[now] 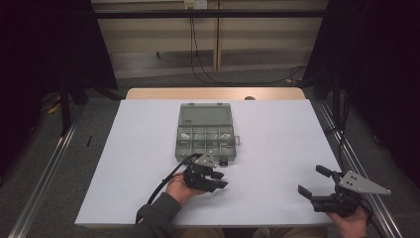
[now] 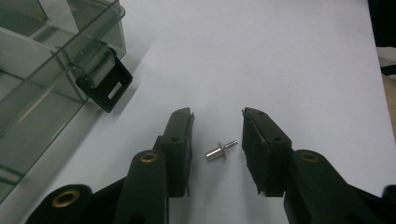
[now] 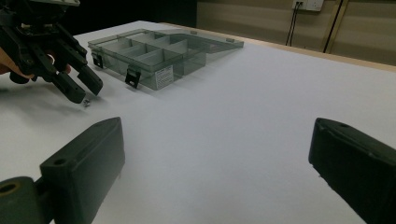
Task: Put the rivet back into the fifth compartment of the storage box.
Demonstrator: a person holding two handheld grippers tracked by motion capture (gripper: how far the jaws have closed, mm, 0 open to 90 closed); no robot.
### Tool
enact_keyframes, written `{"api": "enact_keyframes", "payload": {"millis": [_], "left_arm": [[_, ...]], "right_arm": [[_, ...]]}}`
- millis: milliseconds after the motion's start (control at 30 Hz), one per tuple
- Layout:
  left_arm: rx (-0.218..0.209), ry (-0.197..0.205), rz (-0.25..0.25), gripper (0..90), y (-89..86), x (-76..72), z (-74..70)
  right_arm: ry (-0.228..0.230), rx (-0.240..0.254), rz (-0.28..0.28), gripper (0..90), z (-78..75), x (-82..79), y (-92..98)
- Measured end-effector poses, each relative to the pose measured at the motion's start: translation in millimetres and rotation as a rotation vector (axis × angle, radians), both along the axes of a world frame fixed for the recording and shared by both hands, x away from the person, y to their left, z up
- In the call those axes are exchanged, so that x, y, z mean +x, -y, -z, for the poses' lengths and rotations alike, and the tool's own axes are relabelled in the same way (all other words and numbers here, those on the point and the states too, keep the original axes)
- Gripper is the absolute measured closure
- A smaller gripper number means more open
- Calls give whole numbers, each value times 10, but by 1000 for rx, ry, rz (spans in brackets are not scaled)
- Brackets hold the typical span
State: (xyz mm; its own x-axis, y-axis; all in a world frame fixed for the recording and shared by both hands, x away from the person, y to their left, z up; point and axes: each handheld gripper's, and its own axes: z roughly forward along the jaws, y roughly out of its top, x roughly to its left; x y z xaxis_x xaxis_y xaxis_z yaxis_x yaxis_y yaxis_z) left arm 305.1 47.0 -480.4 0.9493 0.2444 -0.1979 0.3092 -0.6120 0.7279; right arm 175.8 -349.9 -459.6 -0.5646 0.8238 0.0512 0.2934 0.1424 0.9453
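Note:
A small silver metal pin (image 2: 220, 150) lies on the white table between the jaws of my left gripper (image 2: 217, 116), which is open and low over it, touching nothing. In the high view the left gripper (image 1: 222, 180) sits just below the front right corner of a smoky clear compartment box (image 1: 205, 131) whose lid lies open at the back. My right gripper (image 1: 311, 179) is open near the table's front right corner, with nothing between its jaws. In the right gripper view the right gripper (image 3: 217, 135) faces the left gripper (image 3: 87, 93), the pin (image 3: 86, 103) and the box (image 3: 154, 53).
A black latch (image 2: 105, 86) hangs off the box's front wall, close to the left jaw. The white table sheet (image 1: 277, 139) lies bare to the right of the box. Dark curtains and a cable-strewn floor surround the table.

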Motion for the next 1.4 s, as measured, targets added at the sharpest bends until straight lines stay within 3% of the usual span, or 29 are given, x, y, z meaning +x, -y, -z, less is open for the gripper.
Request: {"api": "enact_keyframes", "payload": {"millis": [200,333,600,767,1400], "left_arm": [[21,7,22,688,28,-15,27],[27,8,15,806,26,-16,27],[26,0,5,825,25,-13,26],[-7,-15,-7,825,-6,13,2],[-123,26,-137,827,-278,166,-186]], "right_arm": [[0,1,-2,33,-1,-1,-3],[1,-1,0,33,-2,-1,4],[0,3,1,34,-5,-5,8],[2,2,1,34,-6,-4,9],[3,3,-2,36,-5,-2,2]]}}
